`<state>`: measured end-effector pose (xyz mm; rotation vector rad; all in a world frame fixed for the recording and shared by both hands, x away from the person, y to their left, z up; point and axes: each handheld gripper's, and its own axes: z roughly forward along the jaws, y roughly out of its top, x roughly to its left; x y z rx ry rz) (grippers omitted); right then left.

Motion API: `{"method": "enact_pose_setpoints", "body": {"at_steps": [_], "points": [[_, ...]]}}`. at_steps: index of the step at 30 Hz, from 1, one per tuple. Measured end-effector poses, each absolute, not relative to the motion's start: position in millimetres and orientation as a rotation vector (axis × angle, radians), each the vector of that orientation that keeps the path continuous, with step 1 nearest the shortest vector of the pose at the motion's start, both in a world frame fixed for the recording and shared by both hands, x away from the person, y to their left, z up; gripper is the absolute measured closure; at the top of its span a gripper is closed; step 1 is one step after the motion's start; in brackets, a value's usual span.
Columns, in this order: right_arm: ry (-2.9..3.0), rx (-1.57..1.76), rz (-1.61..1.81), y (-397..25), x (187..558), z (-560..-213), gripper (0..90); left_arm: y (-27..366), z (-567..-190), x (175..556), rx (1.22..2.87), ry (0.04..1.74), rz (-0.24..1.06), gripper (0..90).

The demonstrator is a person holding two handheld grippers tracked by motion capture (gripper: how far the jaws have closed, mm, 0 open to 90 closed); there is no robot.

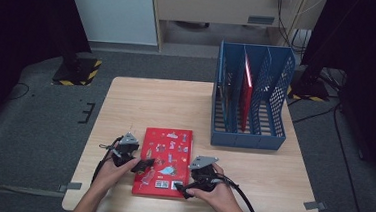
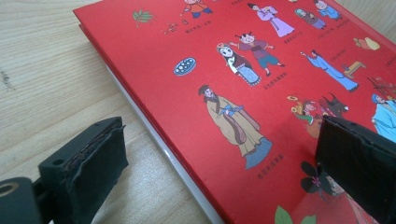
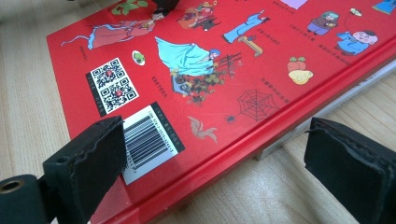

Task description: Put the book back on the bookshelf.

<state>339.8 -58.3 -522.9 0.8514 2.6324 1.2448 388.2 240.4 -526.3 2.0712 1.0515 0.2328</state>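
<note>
Counted: one red picture book (image 1: 164,160), one blue file rack (image 1: 250,98) holding one red folder (image 1: 247,95), two grippers (image 1: 141,165) (image 1: 183,187).

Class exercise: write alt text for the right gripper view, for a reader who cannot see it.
A red book printed with cartoon figures lies flat on a wooden table. The right gripper stands open over its near corner, one black jaw above the barcode, the other over bare wood beside the book's edge.

Your desk (image 1: 136,102) was light wood, standing on grey carpet (image 1: 34,125). Beyond it you had a pale cabinet (image 1: 113,10), dark curtains (image 1: 16,19) at both sides, and a hazard-striped stand base (image 1: 78,72).
</note>
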Motion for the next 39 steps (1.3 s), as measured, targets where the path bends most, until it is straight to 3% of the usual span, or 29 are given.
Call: {"method": "enact_pose_setpoints", "body": {"at_steps": [39], "points": [[2.674,0.838,1.199,-55.2,342.3,-529.4,5.6,236.2,-530.4,396.6,2.040,1.013,0.149,0.0]]}}
